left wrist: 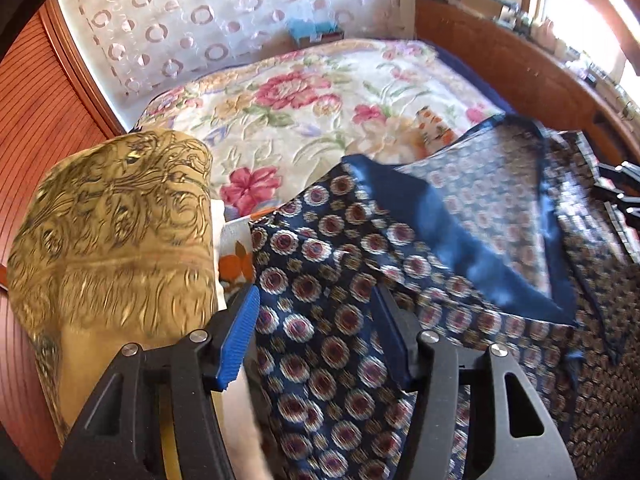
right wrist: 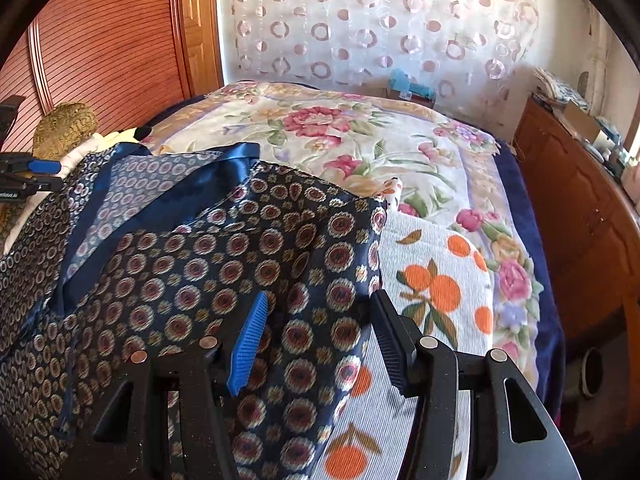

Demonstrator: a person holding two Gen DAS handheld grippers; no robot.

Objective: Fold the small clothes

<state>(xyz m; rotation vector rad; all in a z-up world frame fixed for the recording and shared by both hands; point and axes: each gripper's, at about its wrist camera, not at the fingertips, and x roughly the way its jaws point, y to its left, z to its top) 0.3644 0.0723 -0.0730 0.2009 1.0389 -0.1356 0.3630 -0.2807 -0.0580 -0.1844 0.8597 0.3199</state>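
Left wrist view: navy medallion-print garment (left wrist: 320,264) spread rumpled across the near part of the floral bedspread (left wrist: 280,120), just beside a gold cushion (left wrist: 112,220). Opened out at the front, with the plain blue satin facing (left wrist: 460,240) and the paler inner side turned up. Left gripper (left wrist: 316,336) tilted down over the garment's near left edge, jaws apart, patterned cloth lying between them, no pad seen pressing on it. From the right wrist view, much the same on the other side: right gripper (right wrist: 316,336) above the garment's right-hand edge, jaws apart, cloth between, no pinch to be made out. Beneath that edge, a white cloth printed with oranges (right wrist: 432,280), flat on the bedspread and partly covered by the garment. Judged from this lie: barely begun. No clean fold line anywhere, no side laid over the middle, front flaps loose and wrinkled. Probably at the stage of taking hold of both sides, to straighten them or bring them across. Left to do, by this reading: grip, smooth flat, fold the sides in, fold lengthwise, set aside; then perhaps the orange-print cloth, if also part of the pile. No finished folded piece visible in either view.
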